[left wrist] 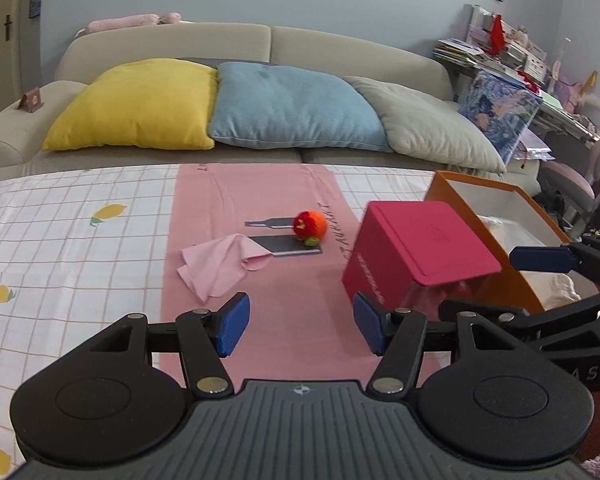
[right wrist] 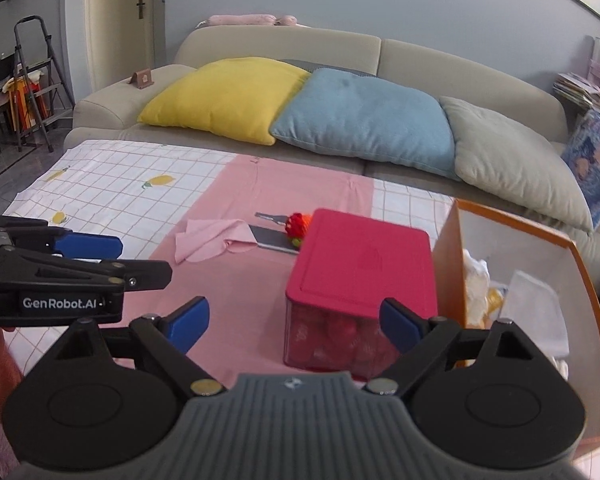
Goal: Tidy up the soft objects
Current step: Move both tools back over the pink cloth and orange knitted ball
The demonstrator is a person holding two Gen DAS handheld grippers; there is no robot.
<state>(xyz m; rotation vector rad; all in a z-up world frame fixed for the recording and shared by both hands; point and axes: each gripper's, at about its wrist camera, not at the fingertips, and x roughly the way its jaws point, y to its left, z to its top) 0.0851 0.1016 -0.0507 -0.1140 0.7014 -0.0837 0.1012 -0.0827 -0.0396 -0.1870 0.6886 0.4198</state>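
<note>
A crumpled pink cloth [left wrist: 220,266] [right wrist: 212,240] lies on the pink mat. An orange-red knitted ball [left wrist: 310,227] [right wrist: 298,226] sits just beyond it. A red lidded bin [left wrist: 420,252] [right wrist: 360,280] holding red soft items stands to the right. An orange box [left wrist: 512,232] [right wrist: 540,280] with white soft items stands beside it. My left gripper [left wrist: 300,330] is open and empty, short of the cloth. My right gripper [right wrist: 296,324] is open and empty, in front of the red bin. Each gripper shows at the edge of the other's view.
A checked tablecloth [left wrist: 60,248] covers the table. Behind it is a beige sofa [left wrist: 260,40] with yellow [left wrist: 136,106], blue [left wrist: 292,108] and grey [left wrist: 432,124] cushions. A cluttered shelf [left wrist: 520,60] stands at the far right, a ladder [right wrist: 32,80] at the far left.
</note>
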